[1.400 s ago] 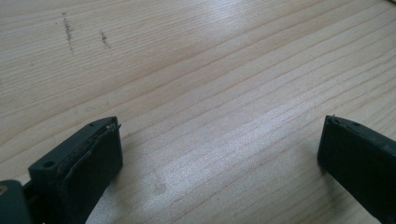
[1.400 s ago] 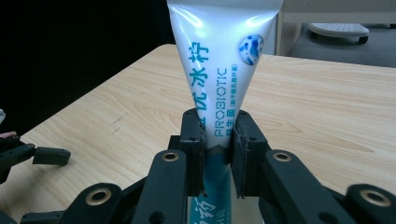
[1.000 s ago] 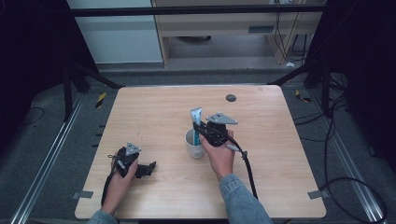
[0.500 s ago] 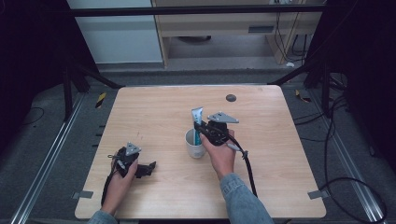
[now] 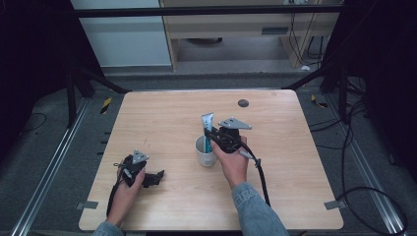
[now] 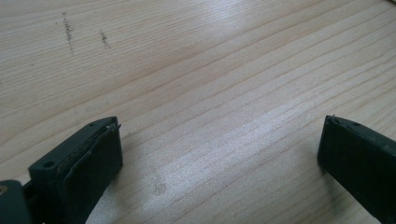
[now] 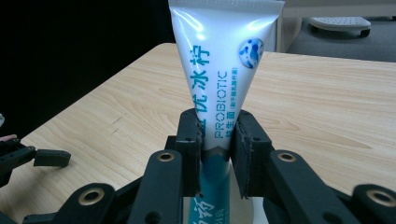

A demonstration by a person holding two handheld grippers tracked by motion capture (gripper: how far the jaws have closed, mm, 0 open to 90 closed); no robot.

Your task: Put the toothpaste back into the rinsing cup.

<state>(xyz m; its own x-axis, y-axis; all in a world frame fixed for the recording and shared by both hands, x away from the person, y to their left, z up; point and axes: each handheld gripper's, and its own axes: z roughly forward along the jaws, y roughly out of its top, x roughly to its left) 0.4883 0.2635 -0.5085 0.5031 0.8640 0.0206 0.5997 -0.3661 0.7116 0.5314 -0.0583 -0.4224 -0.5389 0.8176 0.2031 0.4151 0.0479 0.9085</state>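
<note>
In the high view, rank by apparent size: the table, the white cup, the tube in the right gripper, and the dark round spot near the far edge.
1. Table, largest.
2. and 3. White cup and tube: look alike in size, and the cup hides the tube's lower end, so no ranking.
4. Dark round spot, smallest.

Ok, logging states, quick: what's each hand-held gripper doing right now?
Left hand-held gripper: open, empty, over the table.
Right hand-held gripper: closed on the toothpaste tube, its jaws just easing.

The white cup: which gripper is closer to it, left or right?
Right. The right gripper is right above the white cup, holding the toothpaste tube that stands in it. The left gripper rests on the table, well away from the cup.
</note>
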